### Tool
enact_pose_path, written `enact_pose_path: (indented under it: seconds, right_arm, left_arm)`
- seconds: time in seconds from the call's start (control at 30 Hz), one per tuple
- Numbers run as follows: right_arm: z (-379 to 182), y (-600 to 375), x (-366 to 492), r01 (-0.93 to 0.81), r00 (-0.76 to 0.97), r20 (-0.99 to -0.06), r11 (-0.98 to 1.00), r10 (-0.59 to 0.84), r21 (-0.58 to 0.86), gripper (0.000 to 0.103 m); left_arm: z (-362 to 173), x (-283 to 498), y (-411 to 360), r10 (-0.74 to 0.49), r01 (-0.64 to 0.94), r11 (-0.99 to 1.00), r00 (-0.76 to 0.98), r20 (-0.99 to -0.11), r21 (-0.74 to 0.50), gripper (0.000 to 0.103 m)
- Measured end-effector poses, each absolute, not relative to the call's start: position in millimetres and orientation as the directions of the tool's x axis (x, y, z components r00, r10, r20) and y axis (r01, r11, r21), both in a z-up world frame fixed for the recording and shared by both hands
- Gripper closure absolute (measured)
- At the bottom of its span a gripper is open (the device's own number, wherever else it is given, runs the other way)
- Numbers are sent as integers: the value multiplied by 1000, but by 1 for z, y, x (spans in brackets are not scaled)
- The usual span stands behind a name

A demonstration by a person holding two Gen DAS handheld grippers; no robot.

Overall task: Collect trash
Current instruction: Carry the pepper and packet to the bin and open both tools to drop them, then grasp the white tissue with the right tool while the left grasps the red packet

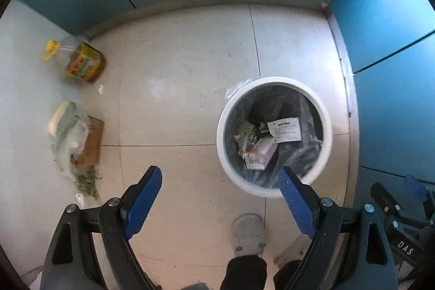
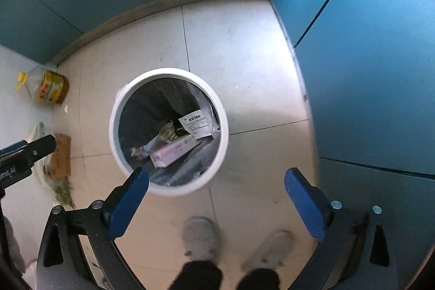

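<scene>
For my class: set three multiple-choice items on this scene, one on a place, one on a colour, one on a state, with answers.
1. Where does the oil bottle lie?
A. in the bin
B. on the floor by the wall
C. between the jaws

2. What colour is the bin rim?
A. white
B. red
C. black

3. How is the right gripper?
A. shut on a box
B. shut, holding nothing
C. open, holding nothing

Answers: B, it lies on tiles by the wall, left of the bin; A, the ring is white; C, its blue fingers stand wide apart.

white bin (image 1: 274,192), teal cabinets (image 1: 394,45)
</scene>
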State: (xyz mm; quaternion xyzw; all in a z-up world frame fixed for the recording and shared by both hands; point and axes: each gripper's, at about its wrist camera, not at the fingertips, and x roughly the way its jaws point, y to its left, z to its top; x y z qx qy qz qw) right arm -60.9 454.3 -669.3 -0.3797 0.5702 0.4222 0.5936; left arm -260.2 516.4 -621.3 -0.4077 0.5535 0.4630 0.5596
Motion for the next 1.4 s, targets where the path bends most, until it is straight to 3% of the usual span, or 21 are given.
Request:
enact_pose_path:
  seconds: [0.37,0.67,0.9,1.03,1.2,1.4]
  right_arm:
    - [-481,416,-73,-939,-9,-993,340,119,49,2]
    - [-309,367,-71,-930,-56,-971,341,234,136,2]
    - [-220,332,-49,-904,-132,-933,345,335,252,2]
    - [-180,302,-9,-849,-130,-904,425,408,313,2]
    - [-157,230,87,-726,-2,-890,612,456,315,2]
    - [-160,97,238,-452,251,-907,869,339,199,2]
  left_arm:
    - [-458,-256,458,151,-969,242,-7,-988,44,16]
    - [-325,-250,409,230,-968,249,30,-973,28,16]
    - [-249,-234,380,309,-969,244,38,-950,41,16]
    - [-218,-193,368,366,-953,298,64,-928,52,16]
    - [-210,-100,345,357,-897,441,139,-924,36,16]
    - [-221,53,295,304,-753,656,197,-932,54,16]
